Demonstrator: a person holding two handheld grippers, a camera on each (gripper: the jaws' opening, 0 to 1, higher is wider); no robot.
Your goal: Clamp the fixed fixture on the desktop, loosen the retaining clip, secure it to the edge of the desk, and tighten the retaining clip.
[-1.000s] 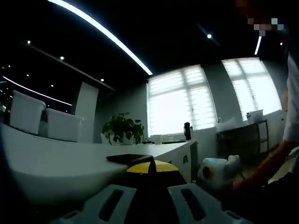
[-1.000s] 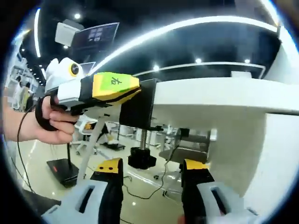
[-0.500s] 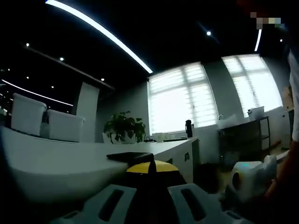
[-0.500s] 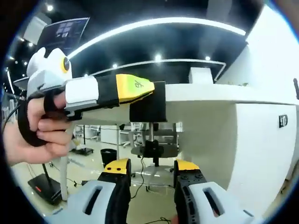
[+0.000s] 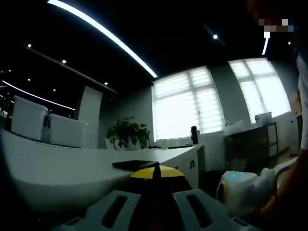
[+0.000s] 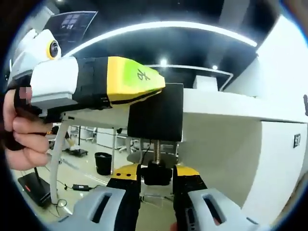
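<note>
The fixture is a black clamp (image 6: 156, 111) set on the edge of the white desk (image 6: 226, 103). Its threaded screw (image 6: 156, 150) hangs below and ends in a black knob (image 6: 158, 176). My left gripper (image 6: 144, 84) comes in from the left, its yellow tips shut on the clamp's upper part. In the left gripper view, that gripper (image 5: 156, 172) is shut and the clamp's black plate (image 5: 134, 164) lies on the desk top (image 5: 57, 163) just ahead. My right gripper (image 6: 157, 168) is under the desk edge, its jaws closed on the knob; its white body (image 5: 243, 190) appears low right.
A potted plant (image 5: 127, 132), a dark bottle (image 5: 193, 134) and white boxes (image 5: 48, 126) stand on the desk. A shelf (image 5: 250, 144) is under the bright windows. Below the desk are a bin (image 6: 102, 162) and floor cables. A person's hand (image 6: 24, 134) holds the left gripper.
My right gripper has come up under the clamp and its jaws have narrowed onto the screw knob. The left gripper has kept its hold on the clamp.
</note>
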